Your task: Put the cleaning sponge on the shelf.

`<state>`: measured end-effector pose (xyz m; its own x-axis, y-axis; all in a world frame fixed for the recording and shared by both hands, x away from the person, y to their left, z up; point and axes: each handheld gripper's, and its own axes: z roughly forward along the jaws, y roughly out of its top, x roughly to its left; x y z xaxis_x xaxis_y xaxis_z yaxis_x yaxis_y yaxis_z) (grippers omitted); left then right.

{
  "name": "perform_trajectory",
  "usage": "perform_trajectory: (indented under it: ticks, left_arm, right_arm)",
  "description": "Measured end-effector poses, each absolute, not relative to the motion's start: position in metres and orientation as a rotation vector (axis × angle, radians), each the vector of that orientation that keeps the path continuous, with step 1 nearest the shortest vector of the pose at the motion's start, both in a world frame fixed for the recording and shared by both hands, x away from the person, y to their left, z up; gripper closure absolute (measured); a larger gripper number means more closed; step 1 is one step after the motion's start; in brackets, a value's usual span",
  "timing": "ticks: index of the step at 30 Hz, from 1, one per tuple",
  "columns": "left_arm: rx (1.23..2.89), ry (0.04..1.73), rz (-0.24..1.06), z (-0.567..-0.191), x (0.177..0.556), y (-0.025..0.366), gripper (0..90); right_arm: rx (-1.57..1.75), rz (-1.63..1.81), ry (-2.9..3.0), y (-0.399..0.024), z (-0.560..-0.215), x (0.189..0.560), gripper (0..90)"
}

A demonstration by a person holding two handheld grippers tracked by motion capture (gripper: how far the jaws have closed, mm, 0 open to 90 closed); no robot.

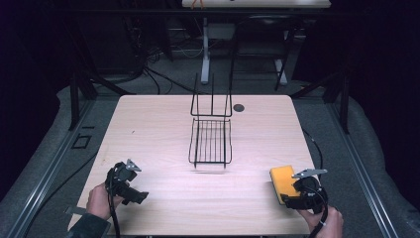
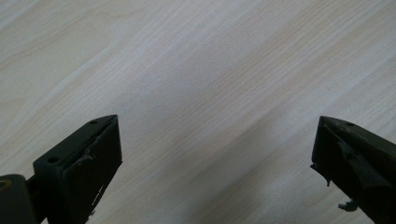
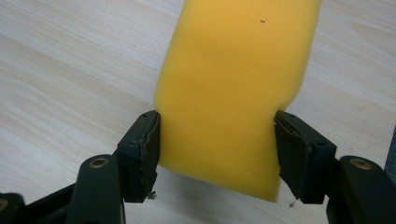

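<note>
The right gripper (image 3: pixel 217 154) has its two black jaws squeezed on a yellow sponge (image 3: pixel 233 88). One jaw presses on each long side of the sponge, and the soft sides dent in a little where the pads push. In the high view the right gripper (image 1: pixel 293 192) sits at the near right part of the table, with a hand (image 1: pixel 327 223) behind it at the near edge. The sponge (image 1: pixel 280 179) lies just on the far side of that gripper and points away from the person, toward the far side of the table. Whether the sponge rests flat on the wood or is lifted a bit is hard to tell.

The left gripper (image 2: pixel 217 154) has its jaws wide apart, and there is nothing between them but bare wood. In the high view the left gripper (image 1: pixel 130 191) is at the near left part of the table, held by the other hand (image 1: pixel 99 201). It is well apart from the sponge.

The table (image 1: pixel 148 129) is light wood. A black wire rack (image 1: pixel 211 141) stands in the middle of it, farther away than both grippers, with a tall wire back that rises at its far end. A small dark round spot (image 1: pixel 239 107) sits on the table just to the right of the rack's far end.
</note>
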<state>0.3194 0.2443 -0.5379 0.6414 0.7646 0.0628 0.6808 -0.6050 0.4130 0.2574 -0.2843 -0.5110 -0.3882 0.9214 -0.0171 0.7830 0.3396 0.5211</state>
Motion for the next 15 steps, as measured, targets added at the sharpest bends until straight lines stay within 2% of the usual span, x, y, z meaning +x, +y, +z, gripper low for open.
perform_trajectory:
  ticks: [15]
  left_arm:
    - [2.509, 1.162, 0.334, -0.538, 0.317, 0.248, 1.6]
  right_arm:
    - [1.421, 0.69, 2.305, -0.27, -0.5, 0.27, 36.8]
